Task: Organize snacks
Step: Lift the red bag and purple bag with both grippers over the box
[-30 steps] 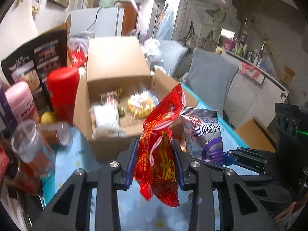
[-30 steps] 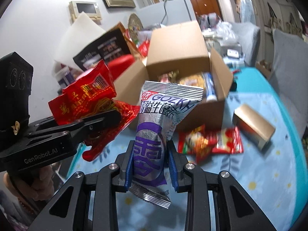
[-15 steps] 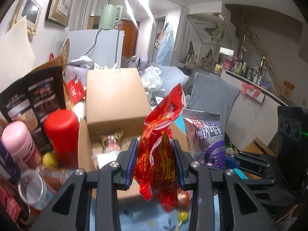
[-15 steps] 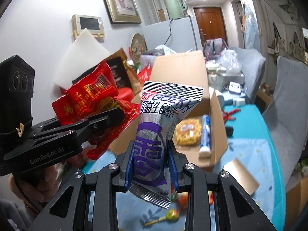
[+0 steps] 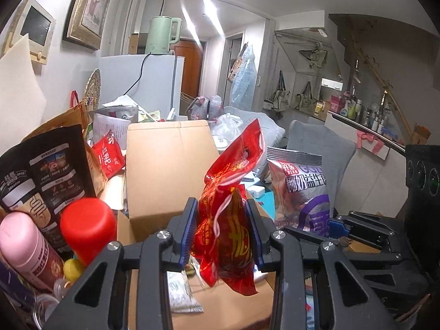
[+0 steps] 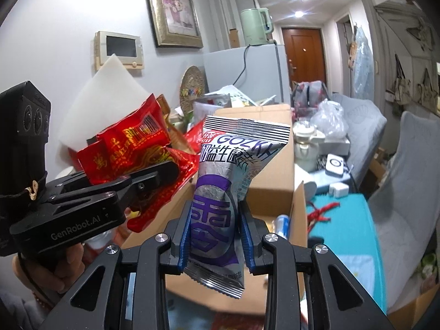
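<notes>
My left gripper [image 5: 223, 231] is shut on a red and gold snack bag [image 5: 228, 220], held upright over the open cardboard box [image 5: 165, 165]. My right gripper [image 6: 214, 233] is shut on a silver and purple snack bag [image 6: 220, 192], also just above the box [image 6: 272, 181]. The purple bag also shows in the left wrist view [image 5: 299, 189], to the right of the red one. The red bag shows in the right wrist view [image 6: 132, 148], on the left. A white packet [image 5: 178, 291] lies inside the box, mostly hidden behind my fingers.
A red-capped can [image 5: 88, 225], a pink bottle [image 5: 24, 247] and a black pouch [image 5: 41, 176] stand left of the box. A grey chair [image 6: 407, 192] is at the right. The teal tablecloth [image 6: 343, 220] shows beside the box.
Both grippers have moved forward and up with their bags, from in front of the box to above its opening. The table surface has dropped out of view.
</notes>
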Tool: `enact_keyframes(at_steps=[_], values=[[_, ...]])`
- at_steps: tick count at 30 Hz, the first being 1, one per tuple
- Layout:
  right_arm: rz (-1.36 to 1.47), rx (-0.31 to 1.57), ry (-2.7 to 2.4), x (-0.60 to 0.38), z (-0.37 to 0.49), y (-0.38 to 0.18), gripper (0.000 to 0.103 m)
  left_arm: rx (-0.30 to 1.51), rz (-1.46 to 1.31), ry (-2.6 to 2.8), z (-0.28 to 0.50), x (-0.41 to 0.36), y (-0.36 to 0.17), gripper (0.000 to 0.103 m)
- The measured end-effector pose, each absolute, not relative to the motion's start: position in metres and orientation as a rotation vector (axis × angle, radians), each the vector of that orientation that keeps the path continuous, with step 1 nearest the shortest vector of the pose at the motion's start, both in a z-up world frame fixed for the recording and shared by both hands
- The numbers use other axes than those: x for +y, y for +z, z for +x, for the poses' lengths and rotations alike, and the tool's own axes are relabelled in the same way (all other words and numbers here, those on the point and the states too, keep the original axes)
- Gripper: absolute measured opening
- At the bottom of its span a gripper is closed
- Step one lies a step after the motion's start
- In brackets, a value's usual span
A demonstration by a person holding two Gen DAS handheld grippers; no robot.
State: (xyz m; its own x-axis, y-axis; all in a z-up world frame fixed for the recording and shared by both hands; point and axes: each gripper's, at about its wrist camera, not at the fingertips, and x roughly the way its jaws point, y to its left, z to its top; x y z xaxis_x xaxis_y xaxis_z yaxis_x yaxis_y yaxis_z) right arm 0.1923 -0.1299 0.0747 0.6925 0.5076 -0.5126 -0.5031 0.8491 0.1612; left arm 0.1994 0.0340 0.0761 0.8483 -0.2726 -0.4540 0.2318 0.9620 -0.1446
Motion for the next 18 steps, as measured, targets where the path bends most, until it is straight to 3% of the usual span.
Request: enact_keyframes(at_steps=[18], values=[[-0.053, 0.623, 0.57, -0.098, 0.261, 0.04, 0.031, 0.562, -0.051, -0.16, 0.265, 0.049, 0.043, 0.034]])
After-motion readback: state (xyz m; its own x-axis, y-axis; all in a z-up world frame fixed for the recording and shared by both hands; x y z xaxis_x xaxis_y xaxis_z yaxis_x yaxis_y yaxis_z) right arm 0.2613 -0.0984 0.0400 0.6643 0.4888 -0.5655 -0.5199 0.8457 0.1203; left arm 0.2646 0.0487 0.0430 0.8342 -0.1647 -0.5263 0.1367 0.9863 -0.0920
